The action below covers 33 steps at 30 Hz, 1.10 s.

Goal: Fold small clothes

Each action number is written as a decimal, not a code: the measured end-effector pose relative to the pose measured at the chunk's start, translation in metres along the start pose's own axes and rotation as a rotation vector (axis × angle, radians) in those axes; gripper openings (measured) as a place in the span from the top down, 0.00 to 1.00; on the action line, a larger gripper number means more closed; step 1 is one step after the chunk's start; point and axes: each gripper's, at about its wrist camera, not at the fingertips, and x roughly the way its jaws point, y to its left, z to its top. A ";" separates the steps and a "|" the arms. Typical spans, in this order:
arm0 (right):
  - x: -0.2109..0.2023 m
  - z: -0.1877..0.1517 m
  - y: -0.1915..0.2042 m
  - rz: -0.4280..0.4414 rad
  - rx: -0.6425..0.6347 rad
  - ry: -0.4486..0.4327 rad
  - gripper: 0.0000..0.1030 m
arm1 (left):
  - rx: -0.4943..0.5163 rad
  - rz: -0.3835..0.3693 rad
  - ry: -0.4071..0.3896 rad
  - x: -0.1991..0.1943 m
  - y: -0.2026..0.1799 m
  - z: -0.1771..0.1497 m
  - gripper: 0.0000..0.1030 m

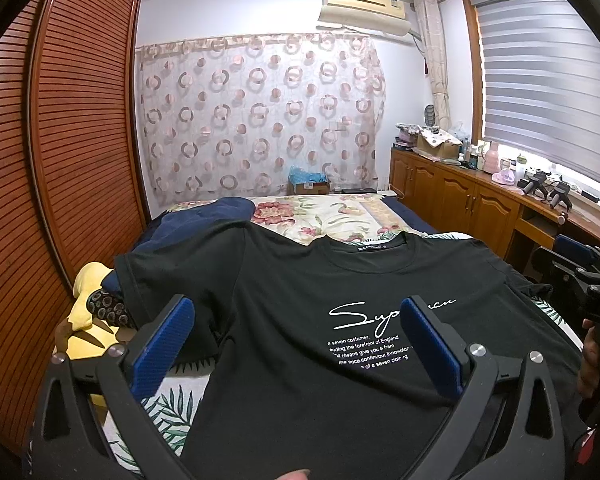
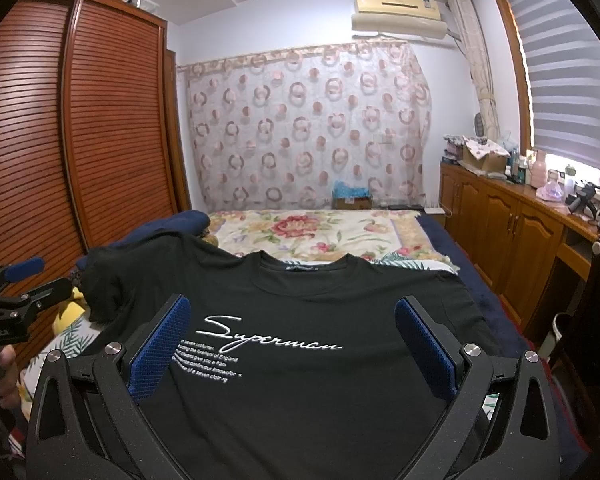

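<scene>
A black T-shirt [image 1: 300,280] with white "Superman" script lies spread face up on the bed, collar away from me; it also shows in the right wrist view [image 2: 308,304]. My left gripper [image 1: 296,320] is open, its blue pads wide apart above the shirt's left half. My right gripper [image 2: 292,320] is open and empty above the shirt's chest print. Each gripper shows at the edge of the other's view: the right one [image 1: 584,276] and the left one [image 2: 16,292].
A floral quilt [image 2: 320,236] covers the far bed. A navy cloth [image 1: 196,220] and a yellow cloth [image 1: 88,280] lie at the shirt's left. A slatted wardrobe [image 1: 60,140] stands left; a wooden cabinet [image 1: 460,196] with clutter runs along the right.
</scene>
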 end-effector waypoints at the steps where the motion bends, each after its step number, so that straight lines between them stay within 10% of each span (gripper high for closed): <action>1: 0.000 0.000 0.000 0.000 0.000 0.000 0.00 | 0.000 0.001 -0.002 0.000 -0.001 0.000 0.00; 33: 0.002 -0.005 -0.004 0.004 0.003 -0.005 0.00 | 0.004 0.001 -0.003 -0.001 -0.001 0.000 0.00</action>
